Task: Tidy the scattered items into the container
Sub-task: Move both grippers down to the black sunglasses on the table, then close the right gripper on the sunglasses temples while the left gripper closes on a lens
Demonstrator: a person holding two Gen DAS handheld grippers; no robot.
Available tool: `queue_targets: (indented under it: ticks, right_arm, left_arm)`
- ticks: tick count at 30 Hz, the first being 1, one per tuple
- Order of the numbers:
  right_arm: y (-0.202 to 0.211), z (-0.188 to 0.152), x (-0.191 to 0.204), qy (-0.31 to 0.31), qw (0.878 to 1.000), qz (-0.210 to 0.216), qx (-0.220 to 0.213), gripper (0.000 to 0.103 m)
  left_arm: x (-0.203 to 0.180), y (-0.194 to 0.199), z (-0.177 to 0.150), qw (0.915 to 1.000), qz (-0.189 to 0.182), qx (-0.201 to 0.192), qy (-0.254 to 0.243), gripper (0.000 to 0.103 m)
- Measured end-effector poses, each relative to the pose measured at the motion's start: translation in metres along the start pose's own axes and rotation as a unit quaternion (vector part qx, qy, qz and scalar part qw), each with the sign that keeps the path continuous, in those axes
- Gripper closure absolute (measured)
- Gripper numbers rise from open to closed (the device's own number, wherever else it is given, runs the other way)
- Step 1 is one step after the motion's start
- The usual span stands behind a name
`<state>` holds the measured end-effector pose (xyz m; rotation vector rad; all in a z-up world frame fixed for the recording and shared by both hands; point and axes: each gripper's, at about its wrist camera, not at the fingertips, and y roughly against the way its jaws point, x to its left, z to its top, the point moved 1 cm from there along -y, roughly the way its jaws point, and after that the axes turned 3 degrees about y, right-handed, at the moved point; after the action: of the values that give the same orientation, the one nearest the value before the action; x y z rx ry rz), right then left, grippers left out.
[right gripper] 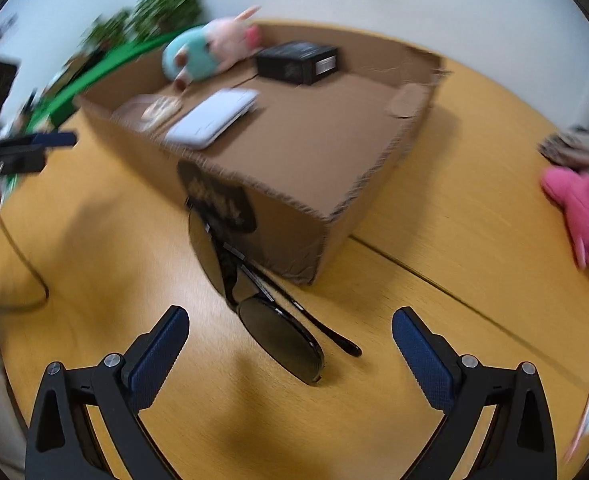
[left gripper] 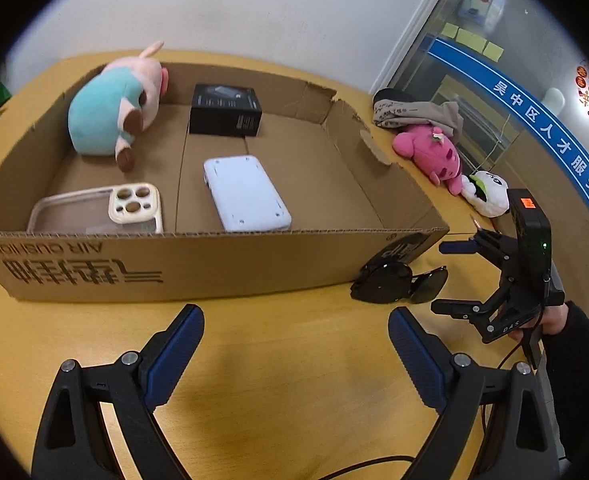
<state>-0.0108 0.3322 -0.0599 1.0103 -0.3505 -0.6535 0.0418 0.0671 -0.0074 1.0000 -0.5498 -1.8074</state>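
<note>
An open cardboard box [left gripper: 198, 258] [right gripper: 294, 216] sits on the yellow table. Inside lie a teal-and-pink plush pig [left gripper: 112, 114] [right gripper: 202, 54], a black box [left gripper: 226, 110] [right gripper: 298, 62], a white device [left gripper: 246, 192] [right gripper: 214, 116] and a clear phone case [left gripper: 98, 210] [right gripper: 150, 110]. Black sunglasses [left gripper: 398, 282] [right gripper: 262, 296] lie folded on the table against the box's near right corner. My right gripper [right gripper: 290, 354] [left gripper: 454, 276] is open, just short of the sunglasses. My left gripper [left gripper: 296, 344] is open and empty in front of the box.
A pink plush [left gripper: 434, 154] [right gripper: 582, 208], a white plush [left gripper: 488, 194] and a grey cloth bundle [left gripper: 418, 114] lie on the table right of the box. A cable [right gripper: 26, 272] trails over the table on the left. Glass door at right.
</note>
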Motion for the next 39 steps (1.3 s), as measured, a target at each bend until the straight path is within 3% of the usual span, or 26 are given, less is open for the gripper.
queue_targets:
  ticks: [6,9,13,14,18,23,33,34,35,39]
  right_arm:
    - [-0.018,0.006,0.009,0.073,0.997,0.026,0.011,0.004]
    - [-0.036,0.001,0.002,0.053,0.996,0.056,0.041,0.025]
    - [-0.029,-0.005,0.0,0.025,0.996,0.076,0.034,0.047]
    - [-0.027,-0.007,0.002,0.017,0.996,0.075,0.036,0.048]
    - [-0.02,-0.018,0.031,0.014,0.998,0.021,0.056,0.059]
    - [-0.009,-0.032,0.076,-0.057,0.997,-0.026,0.043,0.067]
    - [0.004,-0.046,0.115,-0.148,0.988,-0.047,0.006,0.073]
    - [0.004,-0.047,0.12,-0.149,0.988,-0.045,0.003,0.074]
    - [0.003,-0.045,0.127,-0.149,0.988,-0.042,0.0,0.074]
    - [0.005,-0.046,0.148,-0.152,0.987,-0.045,-0.009,0.076]
  left_arm:
    - [-0.005,-0.012,-0.003,0.9999,-0.005,0.015,0.005,0.01]
    - [-0.01,-0.017,-0.006,0.9997,-0.007,0.024,0.0,0.01]
    - [-0.014,-0.025,-0.01,0.9994,-0.012,0.033,-0.005,0.01]
    - [-0.015,-0.028,-0.011,0.9992,-0.016,0.036,-0.003,0.01]
    - [-0.021,-0.042,-0.016,0.998,-0.033,0.055,0.001,0.01]
    - [-0.027,-0.06,-0.021,0.9936,-0.071,0.084,0.028,0.01]
    - [-0.042,-0.091,-0.025,0.9787,-0.139,0.13,0.076,0.01]
    - [-0.043,-0.094,-0.027,0.9768,-0.147,0.136,0.076,0.018]
    - [-0.045,-0.096,-0.029,0.9757,-0.154,0.138,0.073,0.036]
    - [-0.039,-0.096,-0.035,0.9786,-0.129,0.14,0.078,0.07]
